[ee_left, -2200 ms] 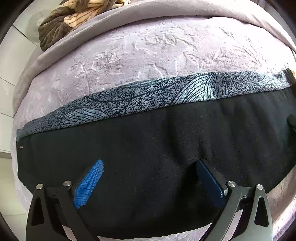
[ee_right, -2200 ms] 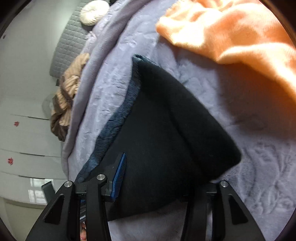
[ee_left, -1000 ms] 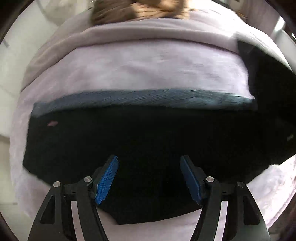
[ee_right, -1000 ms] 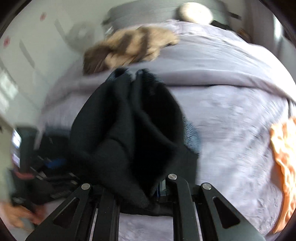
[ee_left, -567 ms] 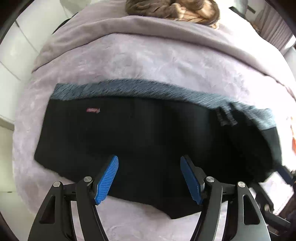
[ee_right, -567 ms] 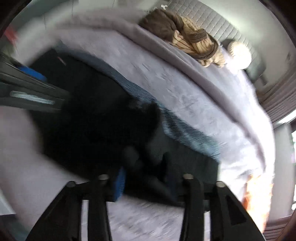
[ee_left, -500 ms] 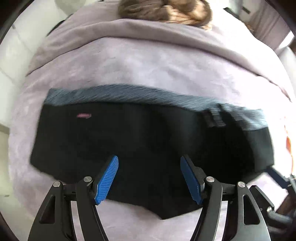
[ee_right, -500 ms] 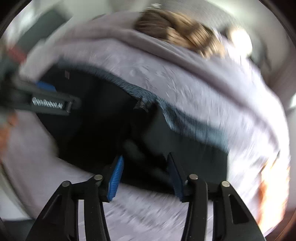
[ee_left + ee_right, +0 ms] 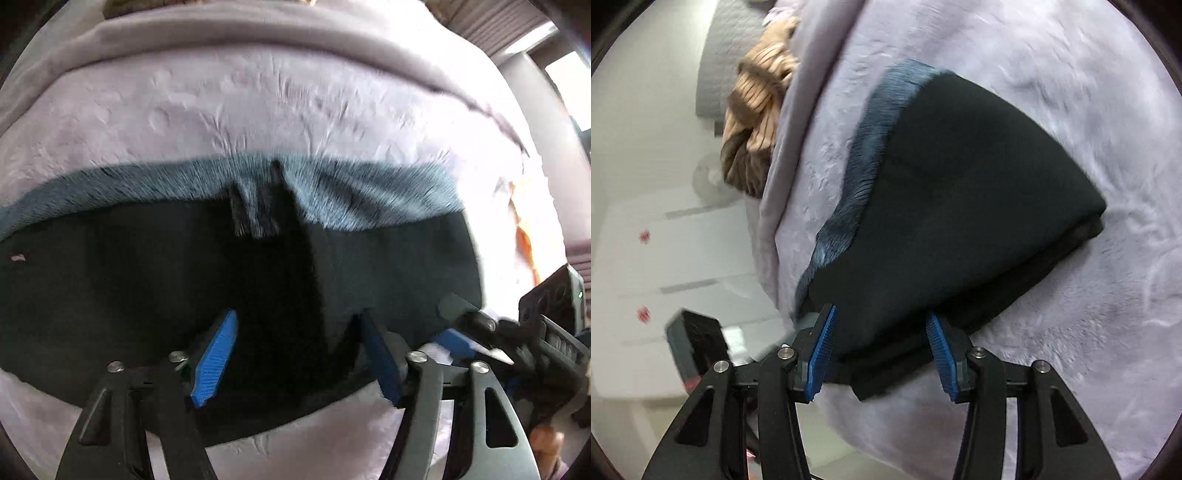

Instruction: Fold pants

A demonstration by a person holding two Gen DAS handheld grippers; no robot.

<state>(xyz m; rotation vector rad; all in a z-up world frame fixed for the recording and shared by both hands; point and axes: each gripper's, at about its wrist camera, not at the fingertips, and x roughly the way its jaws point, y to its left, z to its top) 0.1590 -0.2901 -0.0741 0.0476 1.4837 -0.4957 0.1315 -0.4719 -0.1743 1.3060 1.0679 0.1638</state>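
Observation:
The black pants (image 9: 147, 288) with a blue-grey patterned edge (image 9: 369, 192) lie folded over on the lilac blanket (image 9: 258, 103). My left gripper (image 9: 299, 358) points down over their near edge. Its jaws are closing with black cloth between the blue pads, which stand apart. In the right wrist view the folded pants (image 9: 960, 192) form a thick stack. My right gripper (image 9: 882, 354) straddles the near corner, jaws closing slightly, pads beside the cloth without squeezing it. The right gripper (image 9: 454, 325) also shows at the lower right of the left wrist view.
A brown striped cloth (image 9: 757, 122) is bunched at the far side of the bed. An orange cloth (image 9: 524, 243) lies to the right. White cabinet fronts (image 9: 665, 240) and a grey quilted headboard (image 9: 727, 55) stand beyond the bed's edge.
The right gripper swung the lifted end of the pants over, laid it down and opened. The left gripper dropped closer to the pants and its jaws narrowed.

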